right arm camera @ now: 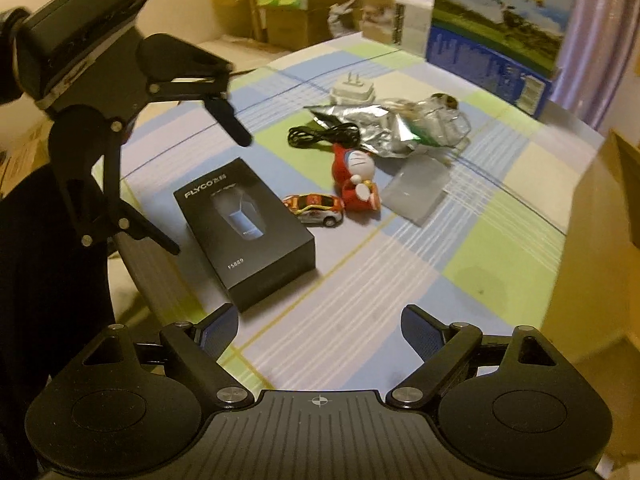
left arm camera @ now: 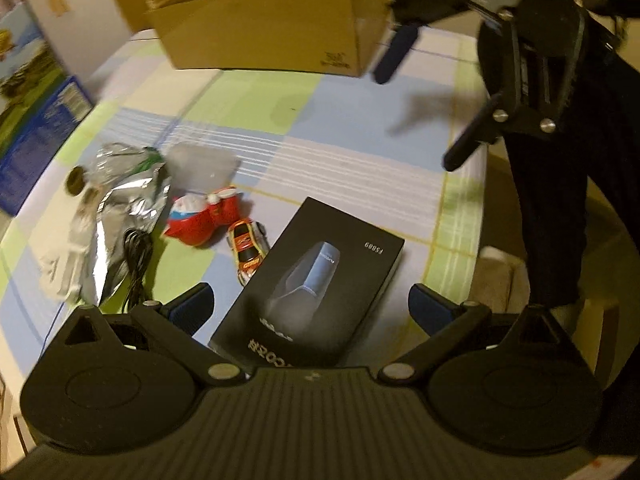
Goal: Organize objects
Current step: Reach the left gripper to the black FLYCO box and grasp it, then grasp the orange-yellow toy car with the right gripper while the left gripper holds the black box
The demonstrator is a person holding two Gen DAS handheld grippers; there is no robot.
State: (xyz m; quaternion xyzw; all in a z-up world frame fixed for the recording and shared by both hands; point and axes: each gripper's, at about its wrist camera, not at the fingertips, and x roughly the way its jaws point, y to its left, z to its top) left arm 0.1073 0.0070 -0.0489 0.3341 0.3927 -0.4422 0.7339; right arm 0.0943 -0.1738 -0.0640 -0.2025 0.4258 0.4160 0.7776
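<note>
A black shaver box (left arm camera: 320,272) (right arm camera: 244,232) lies flat on the checked tablecloth (left arm camera: 360,120). My left gripper (left arm camera: 312,306) (right arm camera: 194,180) hovers over the box's near end, open, its pads clear of both long sides. Left of the box lie an orange toy car (left arm camera: 248,250) (right arm camera: 316,208) and a red cartoon figure (left arm camera: 204,216) (right arm camera: 356,180). My right gripper (right arm camera: 320,328) (left arm camera: 432,100) stands open above bare cloth, with nothing between its fingers. An open cardboard box (left arm camera: 272,28) stands at the table's far side.
Crumpled foil packaging (left arm camera: 128,196) (right arm camera: 400,128), a coiled black cable (left arm camera: 138,264) (right arm camera: 320,134), a white plug adapter (right arm camera: 354,88) and a clear plastic bag (left arm camera: 204,166) (right arm camera: 416,192) lie together. A blue printed box (left arm camera: 36,120) (right arm camera: 492,52) stands at the table's edge.
</note>
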